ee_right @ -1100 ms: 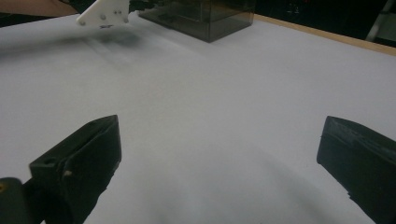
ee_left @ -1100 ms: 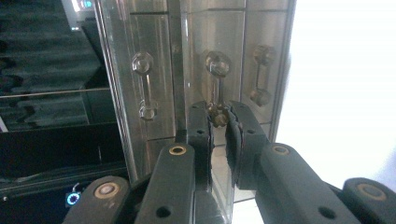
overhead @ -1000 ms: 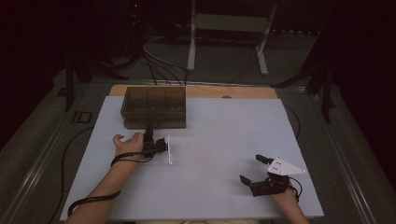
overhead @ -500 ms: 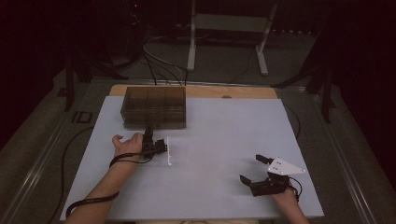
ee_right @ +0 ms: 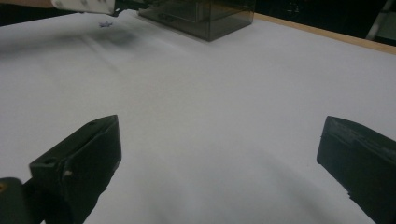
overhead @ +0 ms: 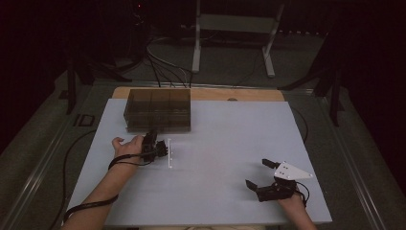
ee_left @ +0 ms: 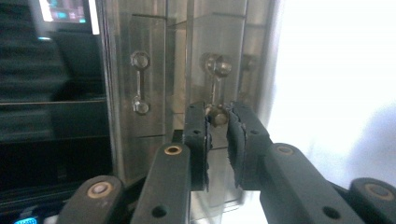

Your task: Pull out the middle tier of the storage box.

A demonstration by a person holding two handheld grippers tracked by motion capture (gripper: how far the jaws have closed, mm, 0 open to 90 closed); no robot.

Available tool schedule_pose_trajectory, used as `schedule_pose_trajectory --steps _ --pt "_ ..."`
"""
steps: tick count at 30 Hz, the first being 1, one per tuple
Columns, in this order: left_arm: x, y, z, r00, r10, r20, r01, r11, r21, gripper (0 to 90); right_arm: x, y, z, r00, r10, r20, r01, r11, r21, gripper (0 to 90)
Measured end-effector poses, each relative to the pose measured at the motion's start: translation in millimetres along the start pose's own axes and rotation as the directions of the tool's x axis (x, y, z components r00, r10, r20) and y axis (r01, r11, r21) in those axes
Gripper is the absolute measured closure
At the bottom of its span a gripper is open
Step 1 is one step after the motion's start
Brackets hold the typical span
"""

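Note:
A smoked clear drawer box (overhead: 158, 109) stands at the table's back left. One clear drawer front (overhead: 170, 154) with a small clear handle is pulled out towards me. My left gripper (overhead: 163, 148) lies on its side in front of the box. In the left gripper view the left gripper (ee_left: 217, 126) has its jaws nearly together with the lower knob of the drawer handle (ee_left: 215, 88) between the pads. The jaws have just been opening slightly, and the pads still appear to touch the knob. My right gripper (overhead: 257, 172) rests wide open at the front right, nothing between its jaws (ee_right: 219, 140).
The white table top (overhead: 230, 139) stretches between the two hands. A second handle (ee_left: 139, 84) shows on the neighbouring drawer. Behind the table are a metal stand (overhead: 230, 28) and floor cables (overhead: 163, 72). The box (ee_right: 205, 14) lies far ahead of the right gripper.
The left gripper and the drawer front have barely shifted. The right gripper has stayed where it was.

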State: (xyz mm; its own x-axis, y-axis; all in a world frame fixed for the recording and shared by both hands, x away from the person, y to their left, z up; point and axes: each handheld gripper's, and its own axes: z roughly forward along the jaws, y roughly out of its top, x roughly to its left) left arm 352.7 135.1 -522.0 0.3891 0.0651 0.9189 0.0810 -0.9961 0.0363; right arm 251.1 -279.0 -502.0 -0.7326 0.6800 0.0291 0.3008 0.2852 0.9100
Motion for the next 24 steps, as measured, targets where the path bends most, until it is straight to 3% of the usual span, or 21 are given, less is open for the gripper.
schedule_pose_trajectory --steps 4,7,9,10,12,13,14,15,16,18,19,20,21,22,23,24 --pt "10.0 -5.2 -6.9 0.9933 -0.084 0.08 0.088 0.9948 -0.051 73.8 -0.1 -0.1 0.0 1.0 0.002 0.0 -0.002 1.0 0.0 0.0" --pt "18.0 -9.7 -10.0 0.9779 -0.145 0.15 0.158 0.9846 -0.075 71.5 0.2 0.0 0.5 1.0 0.002 -0.001 -0.002 1.0 0.002 0.0" --pt "23.9 -14.0 -12.1 0.9617 -0.187 0.2 0.208 0.9742 -0.088 70.1 0.4 0.1 0.5 1.0 0.0 0.0 0.0 1.0 0.001 0.0" --pt "25.8 -15.5 -12.3 0.9567 -0.197 0.214 0.221 0.9708 -0.094 69.1 0.4 0.1 0.4 1.0 0.001 -0.001 -0.001 1.0 0.001 0.0" --pt "29.9 -19.9 -13.1 0.9421 -0.215 0.257 0.248 0.9633 -0.102 67.2 0.2 0.1 0.3 1.0 0.001 0.0 -0.001 1.0 0.001 0.0" --pt "30.8 -22.0 -13.1 0.9273 -0.232 0.294 0.276 0.954 -0.118 65.0 0.1 0.0 0.2 1.0 0.001 0.0 -0.001 1.0 0.001 0.0" --pt "31.5 -24.3 -13.6 0.9177 -0.231 0.324 0.287 0.9478 -0.139 61.1 0.0 0.0 0.2 1.0 0.002 0.0 -0.002 1.0 0.001 0.1" --pt "31.7 -26.2 -13.6 0.9148 -0.231 0.331 0.291 0.9463 -0.141 59.9 -0.1 0.0 0.2 1.0 0.003 0.0 -0.003 1.0 0.001 0.0" --pt "32.3 -28.5 -13.1 0.9033 -0.235 0.359 0.304 0.9408 -0.149 57.4 0.0 0.0 0.3 1.0 0.002 0.001 -0.002 1.0 0.001 0.0" --pt "35.1 -33.1 -12.1 0.8877 -0.243 0.391 0.32 0.936 -0.146 53.9 0.2 0.0 0.4 1.0 0.001 0.001 -0.001 1.0 0.003 0.0" --pt "36.8 -35.3 -11.4 0.87 -0.254 0.422 0.343 0.9278 -0.147 50.5 0.2 -0.1 0.3 1.0 0.0 0.001 0.0 1.0 0.002 0.0" --pt "38.0 -37.0 -10.6 0.8566 -0.271 0.439 0.364 0.9204 -0.142 46.6 0.2 -0.1 0.2 1.0 0.0 0.001 0.0 1.0 0.002 0.0" --pt "39.4 -39.1 -10.2 0.8486 -0.277 0.451 0.376 0.9153 -0.145 42.7 0.1 -0.1 0.2 1.0 0.0 0.002 0.0 1.0 0.002 0.0" --pt "39.4 -39.1 -10.2 0.8486 -0.277 0.451 0.376 0.9153 -0.145 36.7 0.1 -0.1 0.2 1.0 0.0 0.002 0.0 1.0 0.002 0.0" --pt "41.3 -40.6 -8.6 0.8422 -0.304 0.445 0.394 0.9106 -0.124 36.7 -0.1 -0.2 0.2 1.0 0.003 0.003 -0.003 1.0 0.004 0.0" --pt "42.5 -41.4 -7.2 0.8272 -0.32 0.462 0.408 0.9074 -0.102 18.3 -0.2 -0.3 0.3 1.0 0.002 0.004 -0.002 1.0 0.005 0.1"
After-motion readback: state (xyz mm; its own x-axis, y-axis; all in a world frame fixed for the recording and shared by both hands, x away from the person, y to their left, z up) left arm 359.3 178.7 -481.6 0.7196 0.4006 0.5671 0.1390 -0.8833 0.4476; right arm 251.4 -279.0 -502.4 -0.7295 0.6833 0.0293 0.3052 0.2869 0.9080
